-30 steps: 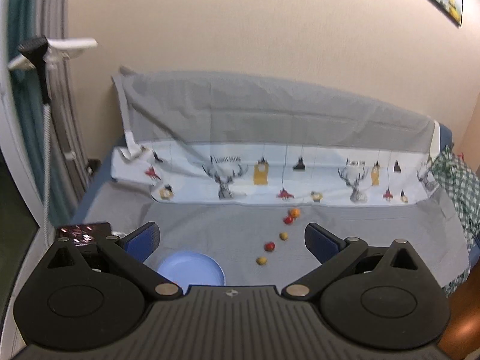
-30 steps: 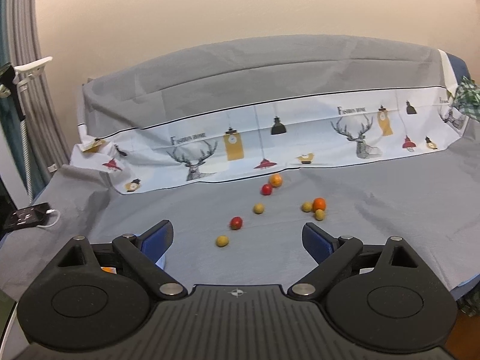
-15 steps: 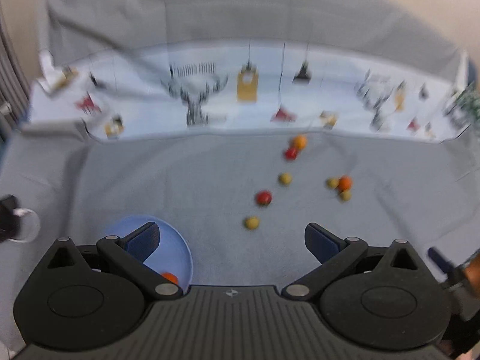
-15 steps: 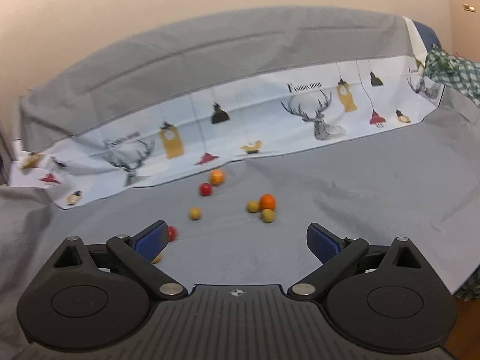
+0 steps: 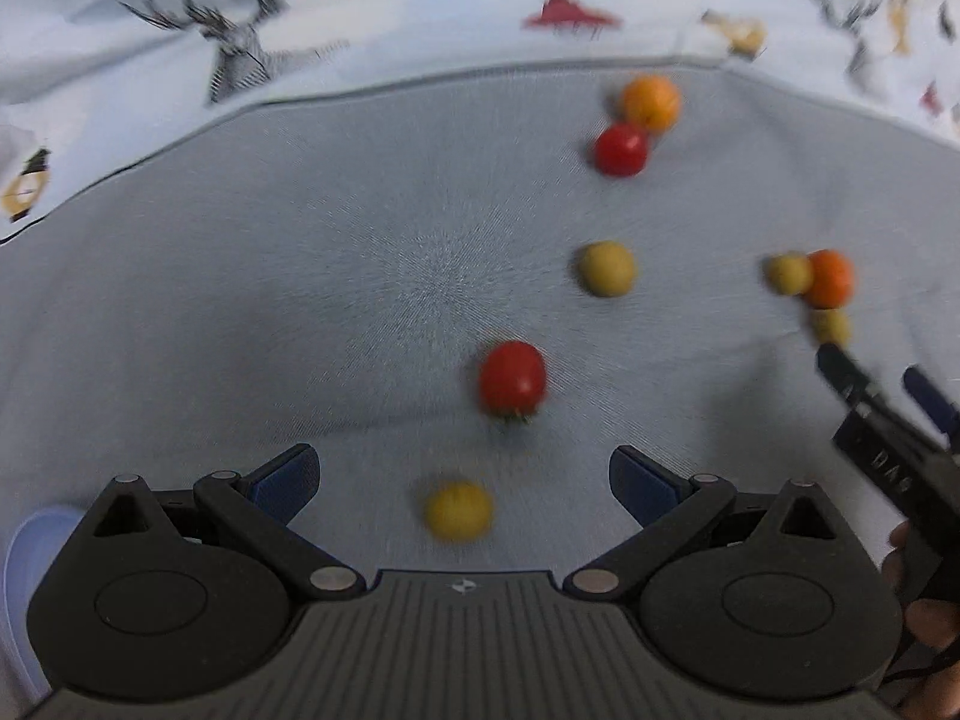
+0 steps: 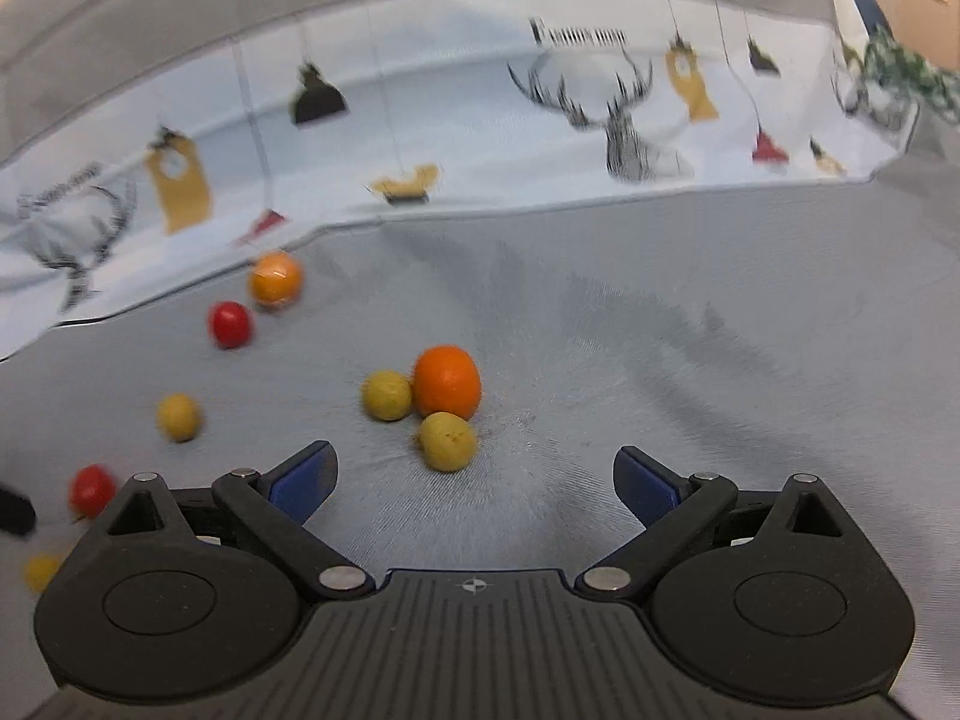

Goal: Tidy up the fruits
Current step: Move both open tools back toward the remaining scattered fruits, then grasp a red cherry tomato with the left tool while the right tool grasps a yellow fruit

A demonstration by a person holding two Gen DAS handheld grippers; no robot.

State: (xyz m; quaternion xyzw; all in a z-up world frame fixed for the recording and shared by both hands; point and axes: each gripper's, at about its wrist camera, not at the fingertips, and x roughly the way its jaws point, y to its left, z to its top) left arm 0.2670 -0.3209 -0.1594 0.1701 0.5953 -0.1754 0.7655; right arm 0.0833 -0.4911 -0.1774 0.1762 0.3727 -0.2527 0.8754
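Observation:
Small fruits lie on a grey cloth. In the left wrist view my left gripper (image 5: 462, 480) is open and empty; a yellow fruit (image 5: 458, 510) lies between its fingers and a red tomato (image 5: 512, 379) just beyond. Farther off are a yellow fruit (image 5: 606, 268), a red tomato (image 5: 620, 149) and an orange fruit (image 5: 650, 102). In the right wrist view my right gripper (image 6: 474, 477) is open and empty, just short of a yellow-green fruit (image 6: 447, 441), an orange (image 6: 447, 390) and another yellow-green fruit (image 6: 387, 395). The right gripper also shows in the left wrist view (image 5: 882, 396).
A light blue plate's rim (image 5: 24, 540) shows at the lower left of the left wrist view. A white patterned cloth with deer prints (image 6: 600, 120) lies behind the fruits. A green checked cloth (image 6: 900, 72) sits at the far right.
Both grippers have moved forward and down toward the fruits, which now look much larger. The plate has slid to the left edge of the left view. Both stay open.

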